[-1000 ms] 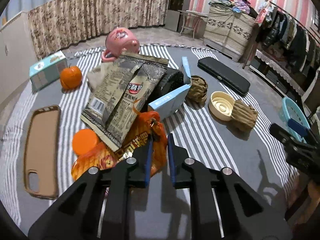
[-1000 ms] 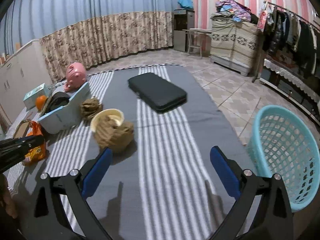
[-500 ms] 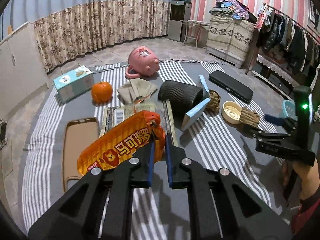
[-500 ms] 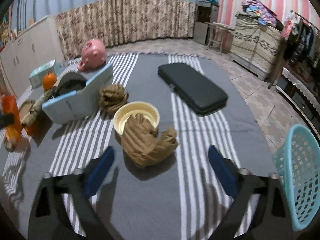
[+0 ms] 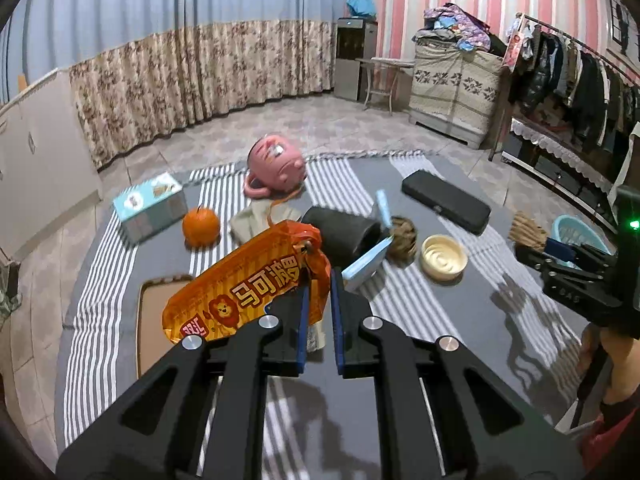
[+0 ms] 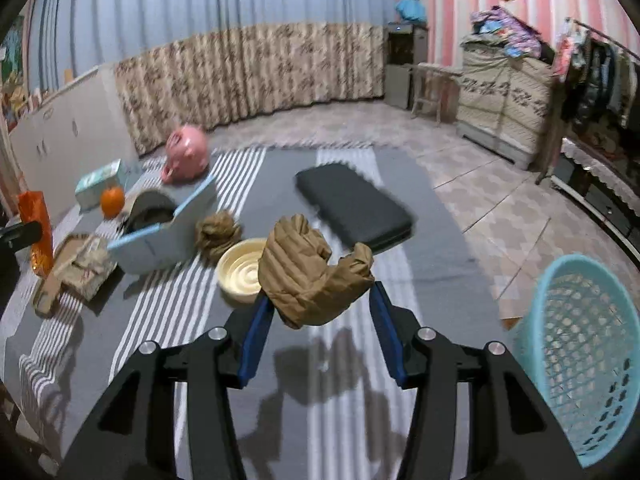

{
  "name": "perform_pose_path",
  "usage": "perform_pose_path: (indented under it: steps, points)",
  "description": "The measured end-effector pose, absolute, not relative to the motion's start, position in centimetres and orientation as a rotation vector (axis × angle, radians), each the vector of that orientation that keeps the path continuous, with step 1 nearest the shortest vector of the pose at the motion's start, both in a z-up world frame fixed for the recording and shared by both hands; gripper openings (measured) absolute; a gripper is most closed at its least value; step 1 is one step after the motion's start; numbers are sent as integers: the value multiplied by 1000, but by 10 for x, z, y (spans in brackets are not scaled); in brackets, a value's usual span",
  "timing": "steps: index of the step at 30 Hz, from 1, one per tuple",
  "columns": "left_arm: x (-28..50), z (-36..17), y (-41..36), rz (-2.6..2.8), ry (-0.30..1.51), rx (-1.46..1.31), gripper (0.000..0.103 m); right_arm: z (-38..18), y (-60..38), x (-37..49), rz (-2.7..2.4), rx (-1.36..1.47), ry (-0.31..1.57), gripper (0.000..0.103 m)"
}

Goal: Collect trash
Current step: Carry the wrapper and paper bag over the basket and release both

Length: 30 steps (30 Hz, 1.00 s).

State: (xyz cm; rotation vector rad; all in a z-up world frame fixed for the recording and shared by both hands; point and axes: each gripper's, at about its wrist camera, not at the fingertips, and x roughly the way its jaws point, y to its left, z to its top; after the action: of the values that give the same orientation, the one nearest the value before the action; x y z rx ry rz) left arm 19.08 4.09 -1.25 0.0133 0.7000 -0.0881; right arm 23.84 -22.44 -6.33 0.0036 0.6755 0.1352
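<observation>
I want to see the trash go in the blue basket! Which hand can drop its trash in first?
Probably the right. The right gripper, jaws closing around the crumpled brown paper, has the blue basket just beside it. The left gripper, pinching the orange snack bag, is farther from it.

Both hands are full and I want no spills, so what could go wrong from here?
1. The left hand-held gripper pinches only one end of the orange wrapper; the rest hangs free and could slip out.
2. The right hand-held gripper is closing on the brown paper wad, which bulges above the fingers and might pop out.
3. The basket sits off the mat, so a drop could miss it.
</observation>
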Motion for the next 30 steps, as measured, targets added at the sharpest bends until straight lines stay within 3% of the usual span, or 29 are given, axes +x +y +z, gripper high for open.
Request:
perform_pose_path:
  steps: [16,30]
  points:
    - [194,33,-96,-257,566,128,8,-23,-374,191,-161,122,573,49]
    - [214,-2,-243,-491,616,127,8,-31,-471,172,-369,170,578,49]
